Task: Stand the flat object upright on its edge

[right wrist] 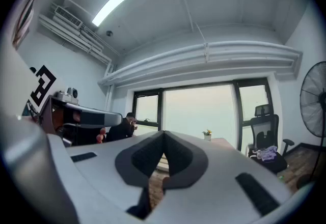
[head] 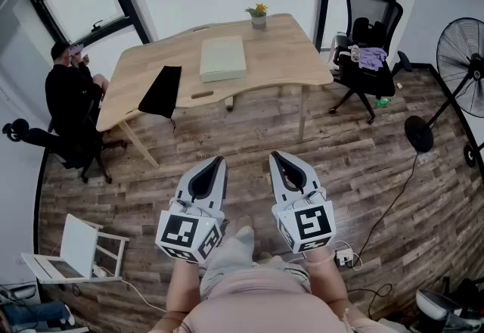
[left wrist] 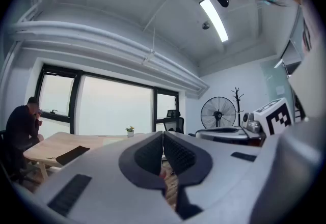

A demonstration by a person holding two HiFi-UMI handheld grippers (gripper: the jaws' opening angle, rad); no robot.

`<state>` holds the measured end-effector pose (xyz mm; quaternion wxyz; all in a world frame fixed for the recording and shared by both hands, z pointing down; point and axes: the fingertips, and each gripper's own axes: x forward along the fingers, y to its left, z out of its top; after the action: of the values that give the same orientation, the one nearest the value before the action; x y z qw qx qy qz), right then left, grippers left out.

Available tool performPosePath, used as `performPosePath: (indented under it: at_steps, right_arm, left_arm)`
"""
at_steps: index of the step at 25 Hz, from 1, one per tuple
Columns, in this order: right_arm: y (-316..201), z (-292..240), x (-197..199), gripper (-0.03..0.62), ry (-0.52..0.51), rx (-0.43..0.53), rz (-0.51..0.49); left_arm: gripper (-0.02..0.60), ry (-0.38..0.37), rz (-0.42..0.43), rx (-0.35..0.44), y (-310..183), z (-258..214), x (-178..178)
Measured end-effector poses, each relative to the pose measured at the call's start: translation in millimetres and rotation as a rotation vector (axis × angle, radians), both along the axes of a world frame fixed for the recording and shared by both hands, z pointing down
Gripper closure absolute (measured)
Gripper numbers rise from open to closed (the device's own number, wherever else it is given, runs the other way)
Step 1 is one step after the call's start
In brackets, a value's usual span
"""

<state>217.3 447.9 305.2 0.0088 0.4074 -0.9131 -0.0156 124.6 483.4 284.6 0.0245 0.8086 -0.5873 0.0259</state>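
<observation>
A flat pale green object (head: 223, 58) lies on the wooden table (head: 280, 51) across the room, near its middle. Both grippers are held close to my body, far short of the table, over the wood floor. My left gripper (head: 218, 163) is shut with nothing between its jaws, and my right gripper (head: 275, 156) is shut and empty too. In the left gripper view the left gripper (left wrist: 163, 134) has its jaws pressed together, pointing toward the table (left wrist: 51, 142). The right gripper (right wrist: 163, 134) looks the same in its own view.
A black flat pouch (head: 160, 91) lies at the table's left end and a small potted plant (head: 259, 15) at its far edge. A seated person (head: 69, 97) is left of the table. An office chair (head: 369, 51) with clothes and a standing fan (head: 463, 66) are at the right.
</observation>
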Motion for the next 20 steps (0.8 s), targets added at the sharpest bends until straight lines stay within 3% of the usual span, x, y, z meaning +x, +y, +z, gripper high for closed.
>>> performPosePath:
  at_steps: [5, 15, 20]
  right_arm:
    - [-13.7, 5.8, -15.8, 0.594, 0.033, 0.030, -0.002]
    - [-67.7, 14.3, -61.6, 0.594, 0.012, -0.001, -0.025]
    - [-99.9, 19.4, -82.2, 0.594, 0.051, -0.007, 0.008]
  left_arm:
    - [0.571, 0.014, 0.004, -0.005, -19.7, 7.0, -13.9]
    - [0.571, 0.016, 0.031, -0.026, -76.9, 18.3, -57.9]
    - [0.571, 0.020, 0.036, -0.037, -106.8, 24.2, -80.4]
